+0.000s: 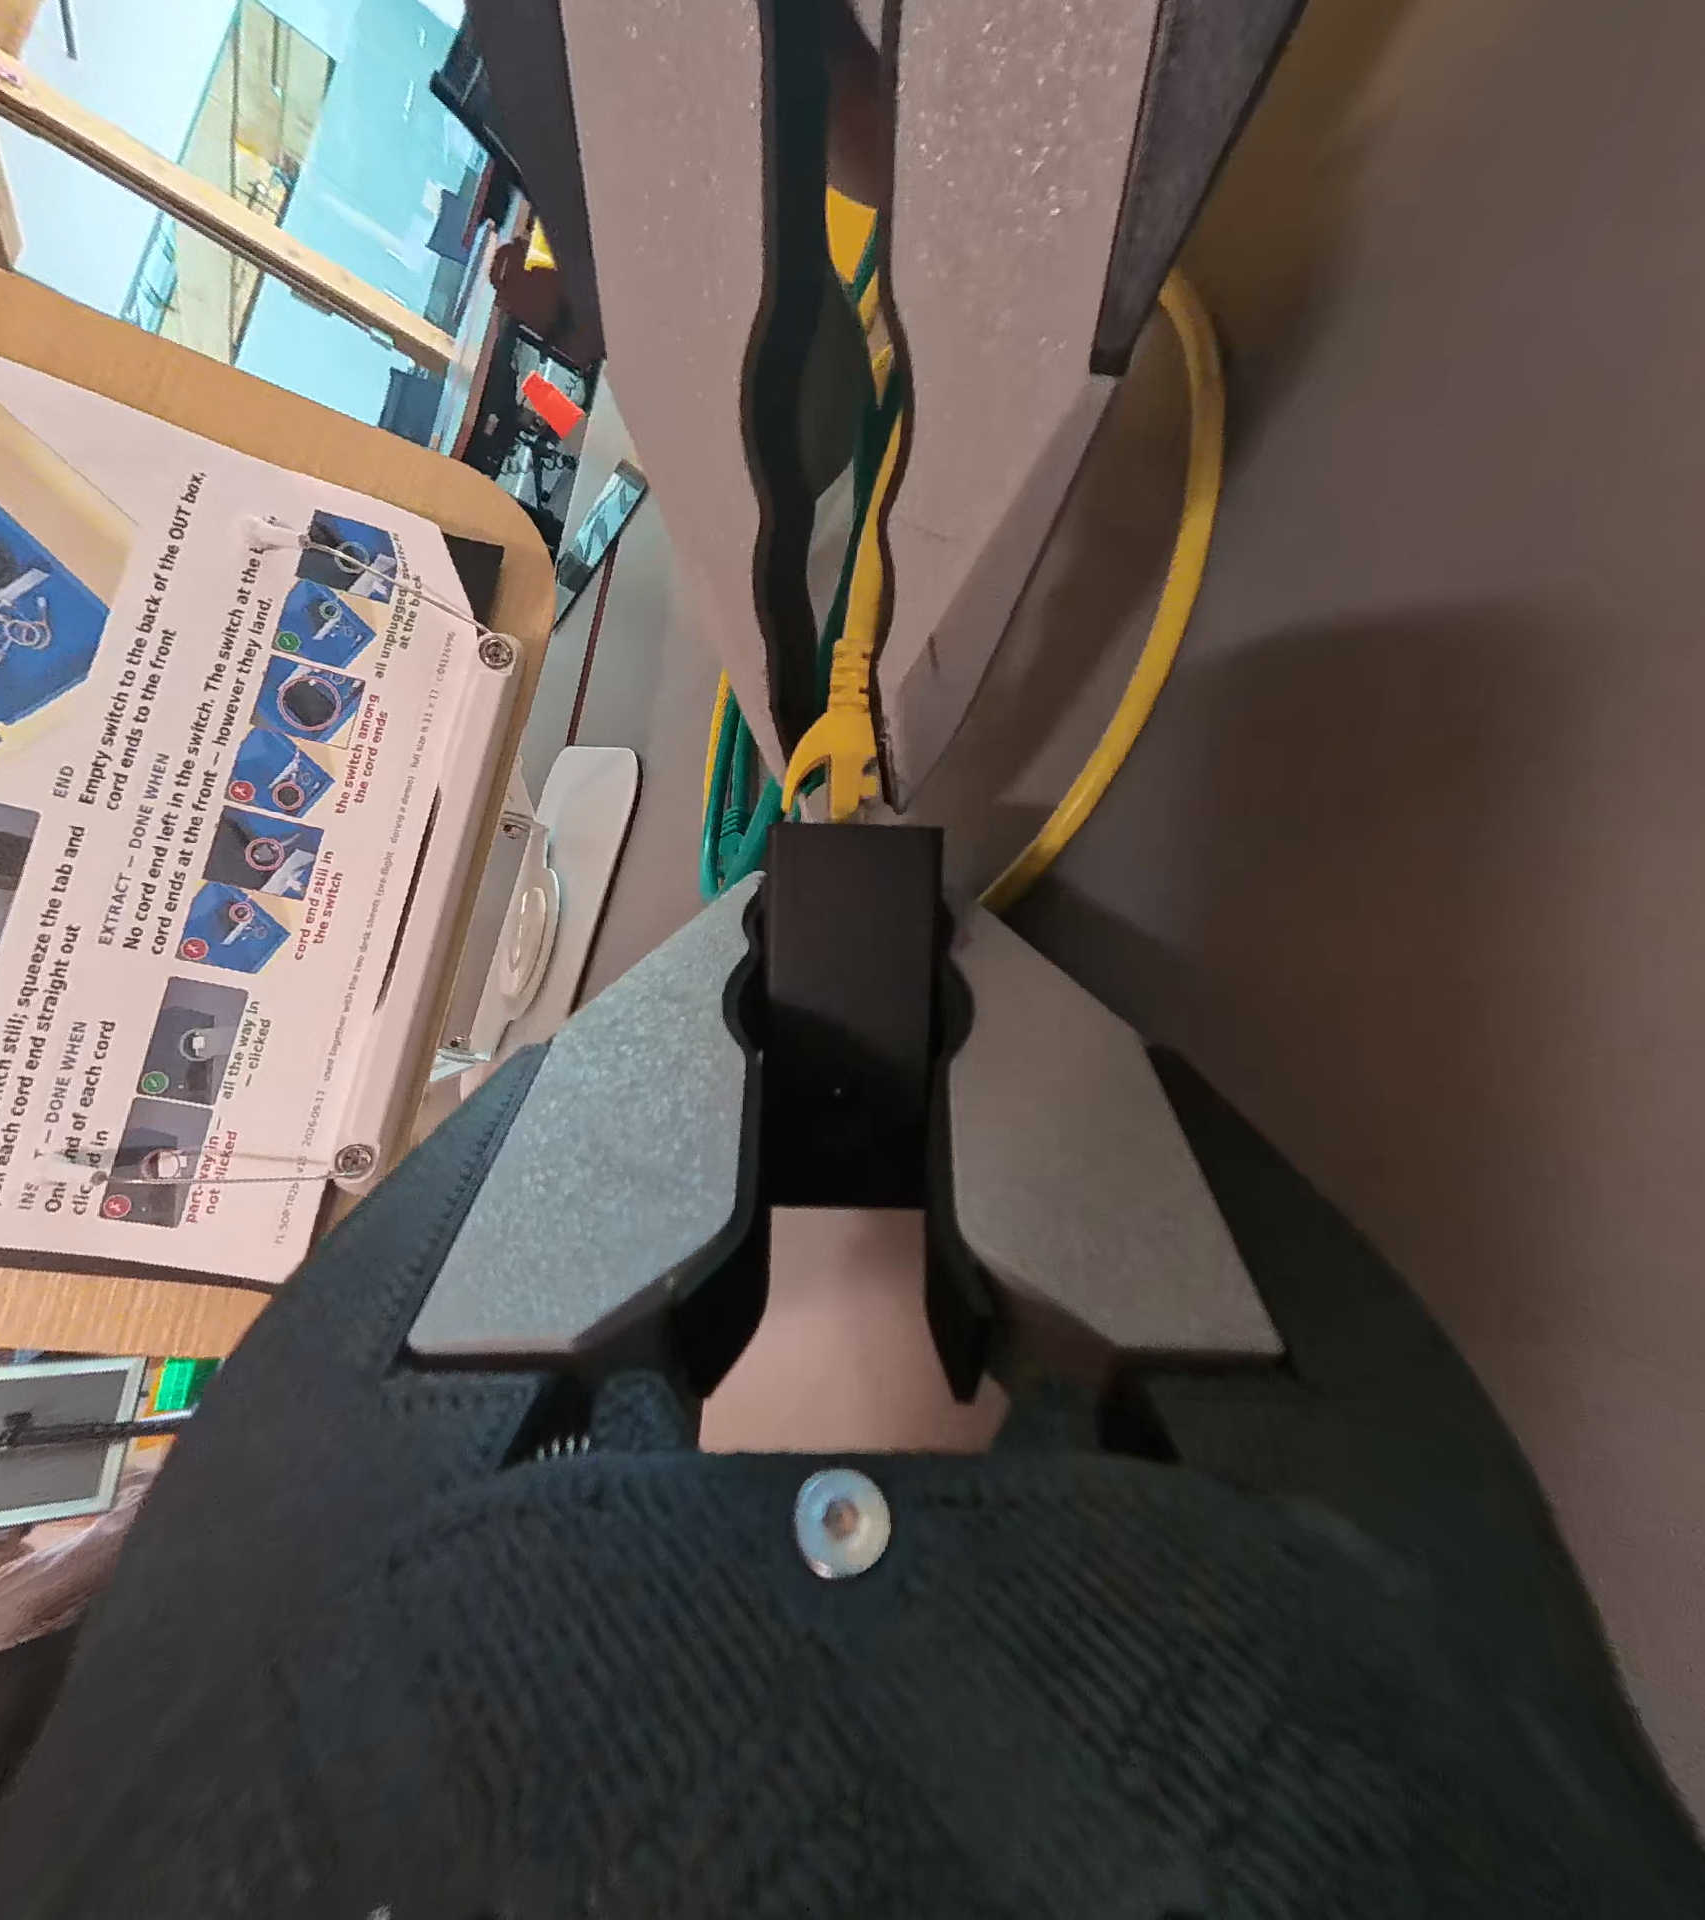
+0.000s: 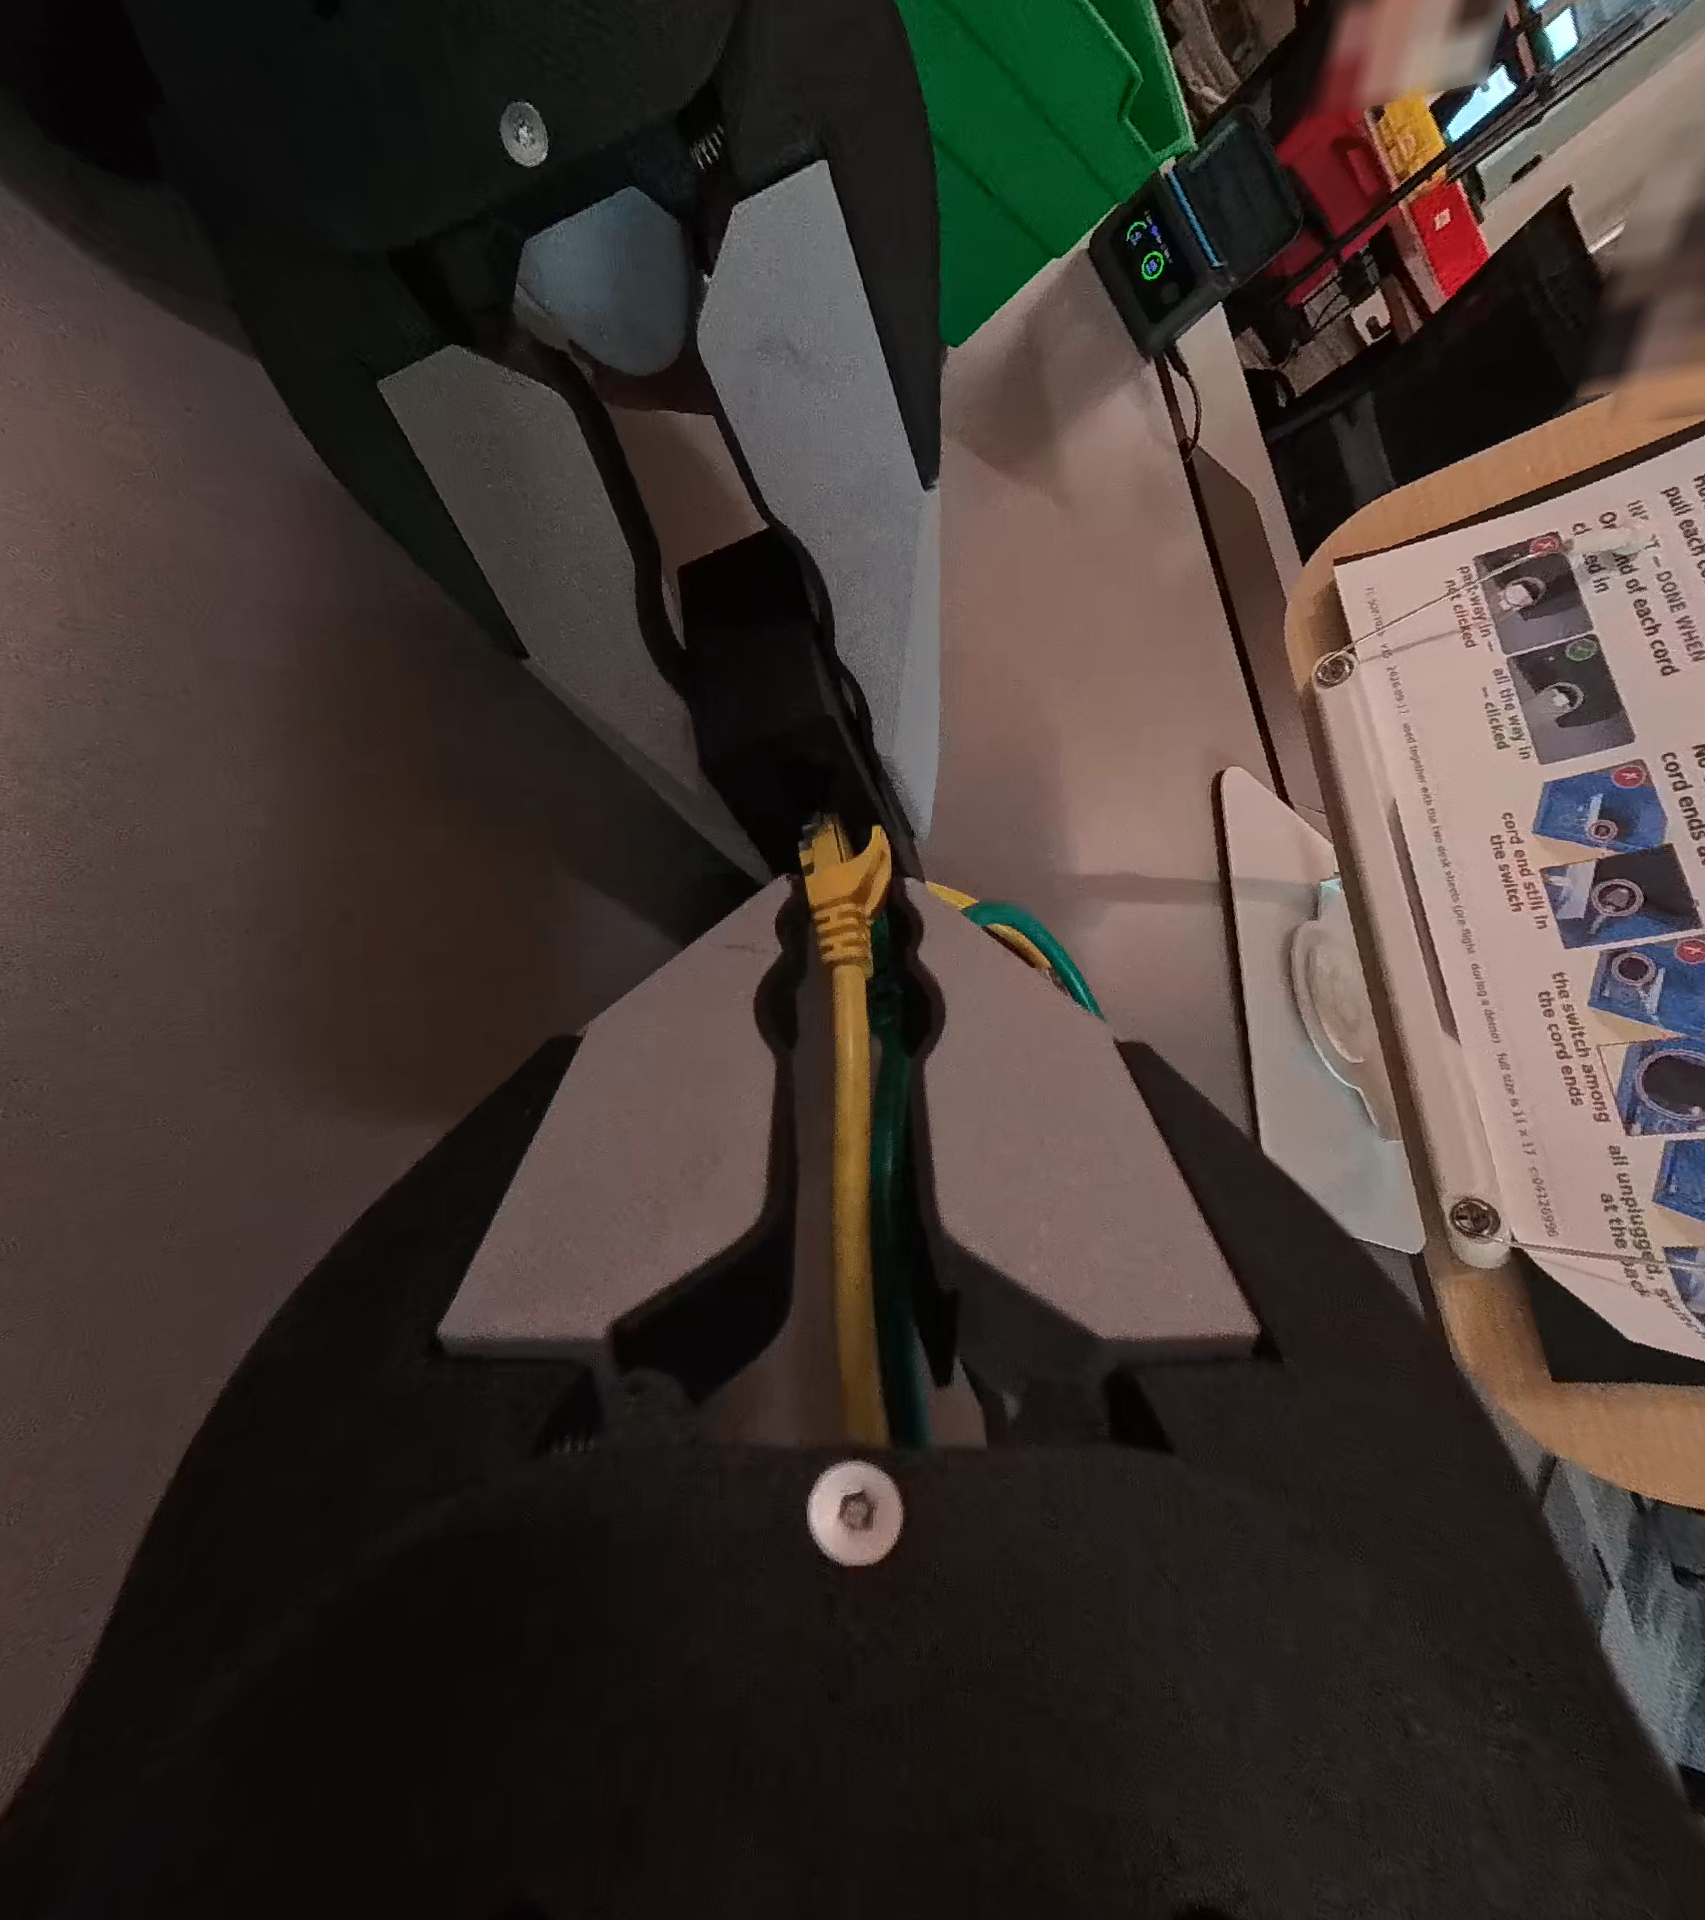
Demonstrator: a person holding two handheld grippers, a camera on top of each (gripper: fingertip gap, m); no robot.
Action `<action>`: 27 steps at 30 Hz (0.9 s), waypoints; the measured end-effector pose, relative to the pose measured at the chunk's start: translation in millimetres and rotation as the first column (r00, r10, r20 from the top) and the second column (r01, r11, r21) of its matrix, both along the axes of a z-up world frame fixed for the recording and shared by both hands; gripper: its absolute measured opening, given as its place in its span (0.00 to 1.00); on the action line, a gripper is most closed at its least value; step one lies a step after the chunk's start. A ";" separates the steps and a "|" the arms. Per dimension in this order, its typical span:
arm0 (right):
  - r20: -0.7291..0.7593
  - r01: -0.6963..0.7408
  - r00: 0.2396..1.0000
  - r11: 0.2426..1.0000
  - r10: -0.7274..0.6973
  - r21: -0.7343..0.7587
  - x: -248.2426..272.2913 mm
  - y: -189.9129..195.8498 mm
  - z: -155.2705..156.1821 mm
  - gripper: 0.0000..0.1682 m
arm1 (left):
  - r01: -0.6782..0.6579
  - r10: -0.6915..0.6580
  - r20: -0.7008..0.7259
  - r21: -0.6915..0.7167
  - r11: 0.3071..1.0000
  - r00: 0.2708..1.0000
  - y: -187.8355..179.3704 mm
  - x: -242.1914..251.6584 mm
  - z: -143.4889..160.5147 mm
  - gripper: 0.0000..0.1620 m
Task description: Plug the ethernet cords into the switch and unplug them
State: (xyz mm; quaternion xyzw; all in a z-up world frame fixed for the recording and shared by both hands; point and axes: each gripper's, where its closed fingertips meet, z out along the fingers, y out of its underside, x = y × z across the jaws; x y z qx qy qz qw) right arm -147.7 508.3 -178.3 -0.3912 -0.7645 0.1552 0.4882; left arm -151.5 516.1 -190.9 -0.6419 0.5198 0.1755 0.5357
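In the left wrist view, the left gripper (image 1: 853, 914) is clamping its jaws against the sides of the black switch (image 1: 853, 997) at frame centre. The right gripper (image 2: 850, 914) is reaching down from the top there, its jaws nearly closed around the yellow cord (image 2: 853, 1143) just behind the yellow plug (image 1: 843, 758), which is sitting at the switch's far face. A green cord (image 2: 895, 1195) is running alongside. An instruction sheet (image 1: 152, 831) is lying at left.
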 end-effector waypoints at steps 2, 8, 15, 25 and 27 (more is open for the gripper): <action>-0.008 -0.007 1.000 1.000 0.007 0.014 -2.3 -3.3 0.3 0.07 | 0.013 -0.013 0.000 -0.002 1.000 1.000 -1.6 1.7 -0.1 0.16; -0.012 0.004 1.000 0.984 -0.002 0.176 -6.0 -5.6 1.4 0.06 | 0.002 -0.002 0.009 -0.020 1.000 1.000 -2.3 -0.7 0.2 0.16; -0.009 0.034 0.999 0.955 -0.033 0.295 -11.2 -7.7 -2.9 0.06 | -0.005 0.005 -0.005 -0.025 1.000 1.000 -2.5 -3.0 -0.7 0.16; -0.025 0.034 0.999 0.950 -0.028 0.311 -11.5 -8.4 -4.6 0.06 | 0.043 -0.042 0.035 -0.017 0.999 0.998 -5.2 3.1 1.4 0.16; -0.039 0.035 0.999 0.950 -0.024 0.311 -12.1 -8.2 -4.4 0.06 | 0.043 -0.043 0.029 -0.018 0.999 0.999 -5.5 2.3 1.0 0.16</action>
